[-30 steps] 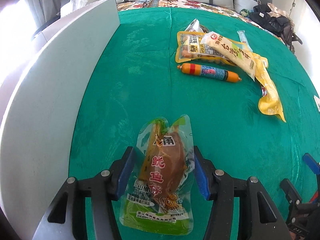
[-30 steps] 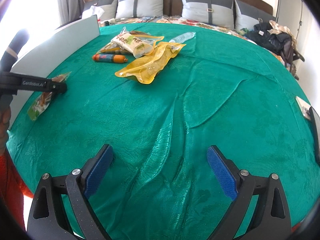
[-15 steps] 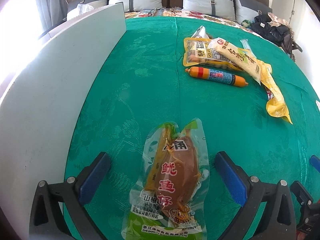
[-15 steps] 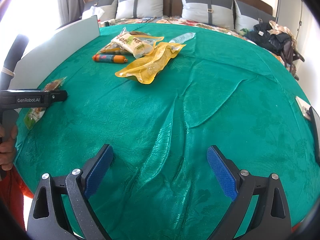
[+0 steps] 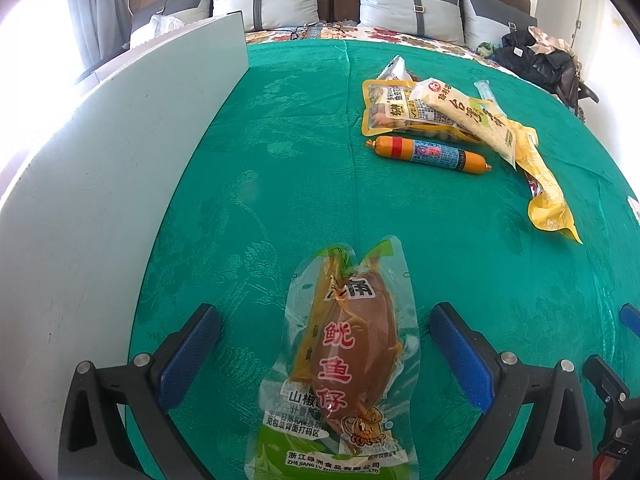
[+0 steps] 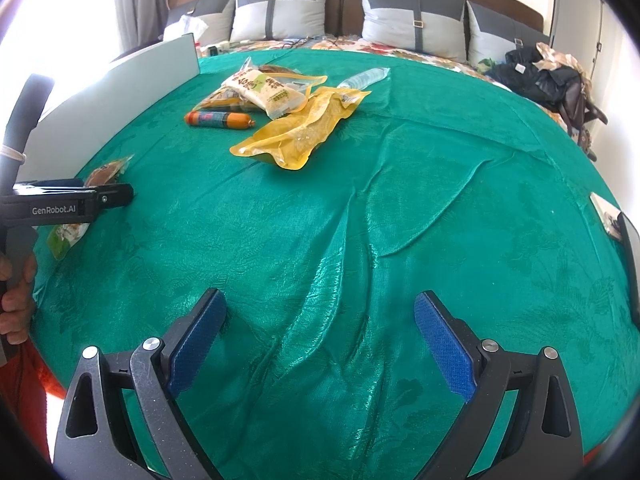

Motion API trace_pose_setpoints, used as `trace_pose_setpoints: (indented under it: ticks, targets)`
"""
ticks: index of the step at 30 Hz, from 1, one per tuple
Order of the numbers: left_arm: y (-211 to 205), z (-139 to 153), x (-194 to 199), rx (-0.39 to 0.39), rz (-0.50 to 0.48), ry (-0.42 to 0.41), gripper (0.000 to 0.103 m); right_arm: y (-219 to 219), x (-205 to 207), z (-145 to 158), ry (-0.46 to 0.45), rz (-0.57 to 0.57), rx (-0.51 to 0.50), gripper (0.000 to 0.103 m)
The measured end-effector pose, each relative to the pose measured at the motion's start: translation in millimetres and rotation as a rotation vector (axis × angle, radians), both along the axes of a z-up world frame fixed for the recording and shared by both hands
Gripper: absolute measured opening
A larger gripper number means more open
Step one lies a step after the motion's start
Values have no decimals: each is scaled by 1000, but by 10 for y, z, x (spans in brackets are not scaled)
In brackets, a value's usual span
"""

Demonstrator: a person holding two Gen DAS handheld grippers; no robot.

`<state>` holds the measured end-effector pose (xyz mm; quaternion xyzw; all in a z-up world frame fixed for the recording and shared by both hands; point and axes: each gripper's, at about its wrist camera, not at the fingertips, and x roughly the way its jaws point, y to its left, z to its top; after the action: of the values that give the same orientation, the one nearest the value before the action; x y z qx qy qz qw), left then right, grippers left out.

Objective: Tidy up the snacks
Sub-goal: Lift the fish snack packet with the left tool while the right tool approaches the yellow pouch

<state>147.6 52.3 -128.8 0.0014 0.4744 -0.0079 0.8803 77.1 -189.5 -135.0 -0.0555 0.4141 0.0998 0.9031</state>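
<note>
A clear squid snack pouch (image 5: 344,356) with red characters lies flat on the green cloth between the blue pads of my left gripper (image 5: 324,344), which is open and not touching it. In the right wrist view the pouch (image 6: 106,170) shows partly behind the left gripper (image 6: 116,196). Further off lie an orange sausage (image 5: 428,154), a white rice-cracker pack (image 5: 468,116), a yellow-edged pack (image 5: 390,110) and a yellow pouch (image 5: 548,204). My right gripper (image 6: 320,332) is open and empty over bare cloth.
A grey-white board (image 5: 120,152) stands upright along the left edge of the green cloth (image 6: 400,200). A clear bottle (image 6: 366,78) lies behind the snack pile. Pillows and a dark bag (image 6: 548,76) are at the back.
My left gripper opened, let go of the squid pouch and drew back a little; the pouch now lies on the cloth. The right gripper has not moved.
</note>
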Motion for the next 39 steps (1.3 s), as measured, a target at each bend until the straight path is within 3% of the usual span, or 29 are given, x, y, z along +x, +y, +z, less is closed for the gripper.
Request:
trace_pose_setpoints:
  ticks: [13, 16, 20, 22, 27, 32, 34, 36, 39]
  targets:
    - [7, 4, 29, -1, -39, -3, 103, -8, -13, -5, 2, 10, 3, 98]
    - [8, 4, 34, -2, -38, -7, 103, -24, 46, 31, 56, 1, 5, 97]
    - [7, 0, 36, -2, -36, -10, 103, -205, 296, 219, 83, -131, 203, 96]
    - [7, -1, 37, -2, -37, -10, 103, -164, 559, 317, 92, -161, 226, 96]
    - [8, 1, 38, -3, -37, -11, 103, 366, 1269, 317, 177, -61, 80, 96]
    - [7, 0, 39, -3, -36, -11, 103, 544, 1482, 161, 214, -69, 14, 93]
    - [6, 0, 39, -3, -36, -11, 103, 487, 1444, 151, 209, -91, 35, 85]
    - [5, -3, 41, -3, -36, -11, 103, 429, 1350, 177, 182, -88, 25, 57]
    - [4, -2, 42, -2, -35, -11, 103, 319, 1187, 198, 184, -60, 56, 51]
